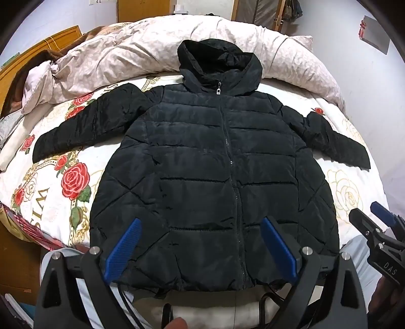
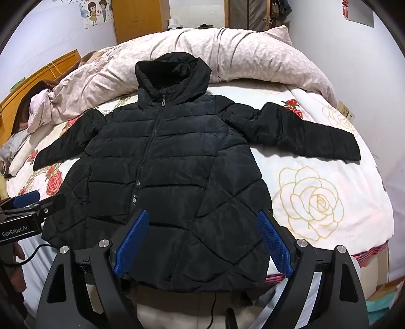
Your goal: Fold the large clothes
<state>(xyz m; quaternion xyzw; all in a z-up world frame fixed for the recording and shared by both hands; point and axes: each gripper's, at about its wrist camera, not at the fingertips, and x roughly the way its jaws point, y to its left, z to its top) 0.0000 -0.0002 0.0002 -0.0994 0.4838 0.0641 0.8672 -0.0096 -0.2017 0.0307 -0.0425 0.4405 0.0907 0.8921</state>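
A black hooded puffer jacket (image 1: pixel 210 162) lies flat and zipped on the bed, front side up, sleeves spread to both sides, hood toward the far quilt. It also shows in the right wrist view (image 2: pixel 164 182). My left gripper (image 1: pixel 201 225) is open and empty, hovering above the jacket's hem near the zipper. My right gripper (image 2: pixel 202 217) is open and empty above the hem's right half. The right gripper also shows at the right edge of the left wrist view (image 1: pixel 367 215), and the left gripper at the left edge of the right wrist view (image 2: pixel 40 200).
The bed has a white sheet with red and cream roses (image 2: pixel 314 200). A rumpled pink quilt (image 1: pixel 157 53) lies across the far side. A wooden headboard (image 1: pixel 38 53) stands at the left. Wardrobe and door (image 2: pixel 141 17) are behind the bed.
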